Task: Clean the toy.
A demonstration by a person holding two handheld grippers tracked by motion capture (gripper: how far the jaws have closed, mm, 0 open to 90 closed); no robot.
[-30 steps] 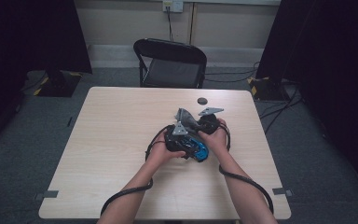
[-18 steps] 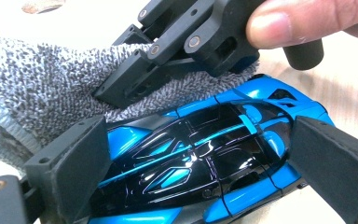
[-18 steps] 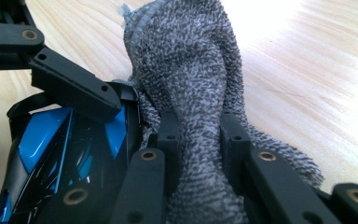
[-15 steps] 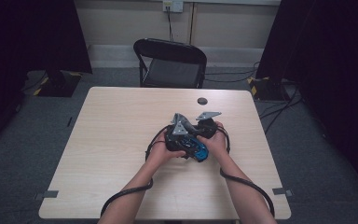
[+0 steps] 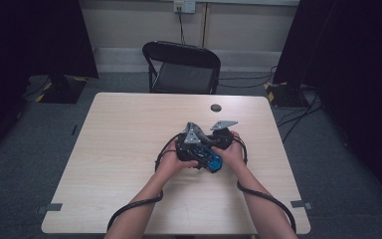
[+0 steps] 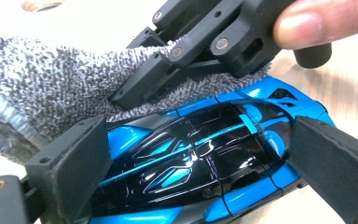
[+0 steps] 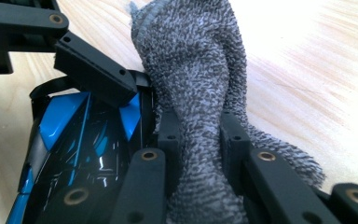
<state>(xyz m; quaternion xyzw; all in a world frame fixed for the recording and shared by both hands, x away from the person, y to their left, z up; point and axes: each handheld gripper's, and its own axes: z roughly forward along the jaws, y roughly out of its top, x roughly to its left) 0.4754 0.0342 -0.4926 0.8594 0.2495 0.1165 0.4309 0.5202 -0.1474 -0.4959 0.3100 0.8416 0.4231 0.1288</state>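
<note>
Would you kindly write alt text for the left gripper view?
A glossy blue and black toy car sits between the left gripper's black jaws, which press its sides. Behind it, the right gripper pinches a grey towel against the car, on a wooden table.

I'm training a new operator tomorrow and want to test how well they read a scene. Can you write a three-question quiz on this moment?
1. What does the right gripper hold?
2. True or false: the left gripper has its jaws on either side of the blue toy car.
3. Where does the small dark disc lie? A) on the chair B) on the table, beyond the hands C) under the cloth

Key
1. A grey terry cloth, pinched between its jaws beside the car.
2. True.
3. B; the table carries it near its far edge.
</note>
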